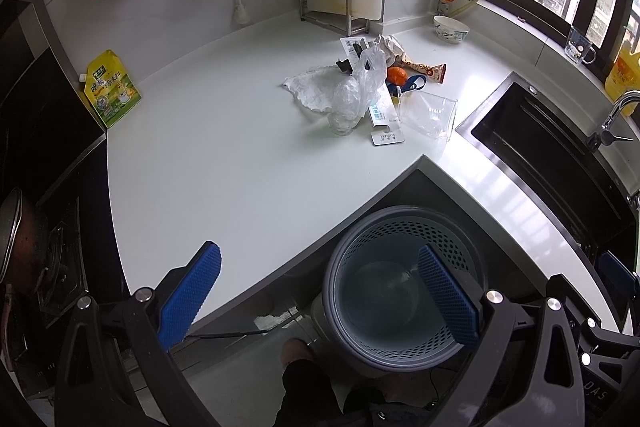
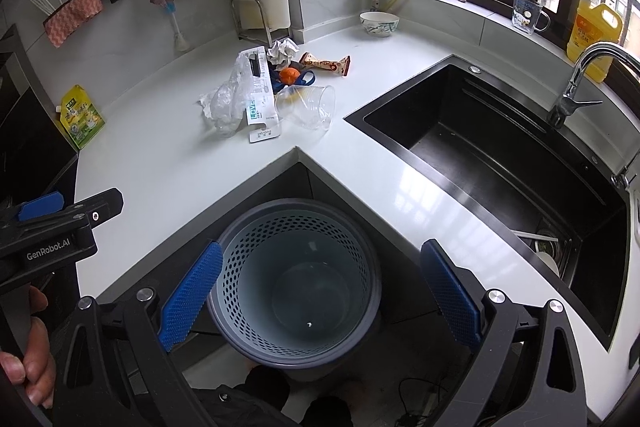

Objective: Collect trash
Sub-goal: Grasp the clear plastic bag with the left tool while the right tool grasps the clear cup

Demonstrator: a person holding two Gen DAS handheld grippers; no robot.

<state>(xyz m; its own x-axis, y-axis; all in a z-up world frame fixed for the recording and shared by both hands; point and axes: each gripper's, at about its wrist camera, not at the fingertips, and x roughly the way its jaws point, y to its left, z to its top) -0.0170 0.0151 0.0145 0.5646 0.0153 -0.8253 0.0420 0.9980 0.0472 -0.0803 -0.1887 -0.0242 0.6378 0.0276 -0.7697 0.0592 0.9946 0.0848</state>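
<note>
faucet (image 2: 576,79) whole only rightward

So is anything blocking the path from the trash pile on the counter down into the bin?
Nothing visible does. The trash pile lies on bare counter, and the bin stands open-topped below the counter's inner corner. Both grippers are open and hold nothing.

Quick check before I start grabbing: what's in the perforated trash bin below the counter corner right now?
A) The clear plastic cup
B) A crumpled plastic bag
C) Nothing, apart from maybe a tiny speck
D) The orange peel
C: the right wrist view looks straight down into the trash bin and shows a bare bottom, while the clear plastic cup, plastic bag and orange piece lie on the counter.
</note>
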